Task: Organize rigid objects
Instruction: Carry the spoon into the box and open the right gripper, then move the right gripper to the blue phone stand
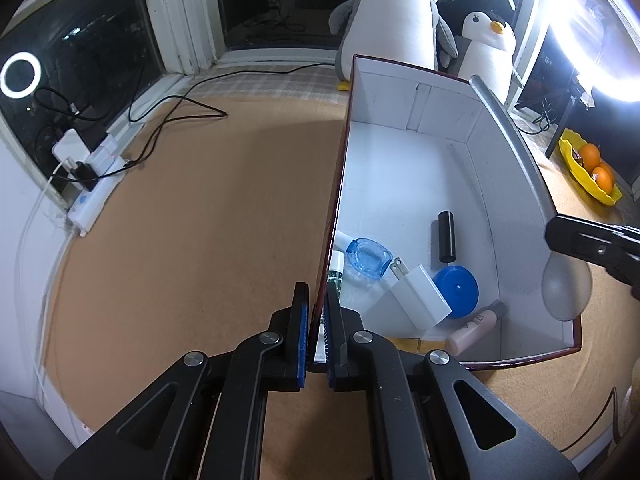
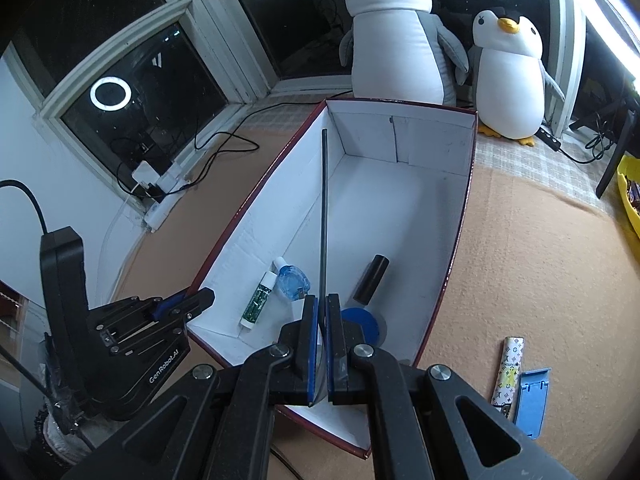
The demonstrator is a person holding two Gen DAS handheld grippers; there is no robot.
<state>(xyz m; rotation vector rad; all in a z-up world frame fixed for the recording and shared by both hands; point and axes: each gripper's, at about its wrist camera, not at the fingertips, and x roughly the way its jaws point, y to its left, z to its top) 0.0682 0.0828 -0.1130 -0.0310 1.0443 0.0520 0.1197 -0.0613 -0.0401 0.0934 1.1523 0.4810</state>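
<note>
A white-lined box with dark red outside (image 1: 416, 148) (image 2: 400, 184) lies open on the tan table. Inside it lie a black cylinder (image 1: 447, 241) (image 2: 372, 279), a blue glass bottle (image 1: 367, 258) (image 2: 294, 281), a white charger plug (image 1: 420, 298), a blue round lid (image 1: 460, 291) (image 2: 366, 326), a green-patterned tube (image 2: 258, 300) and a pink bottle (image 1: 474, 326). My left gripper (image 1: 316, 332) (image 2: 182, 302) is shut on the box's left wall. My right gripper (image 2: 320, 350) (image 1: 592, 246) is shut on a long silver spoon, seen edge-on (image 2: 323, 216), whose bowl (image 1: 566, 286) hangs over the box's right wall.
Two plush penguins (image 2: 394, 36) (image 2: 508, 76) stand behind the box. A patterned tube (image 2: 508, 374) and a blue stand (image 2: 532, 400) lie on the table at the right. A yellow bowl of oranges (image 1: 588, 166) is at the far right. A power strip with cables (image 1: 96, 176) lies at the left.
</note>
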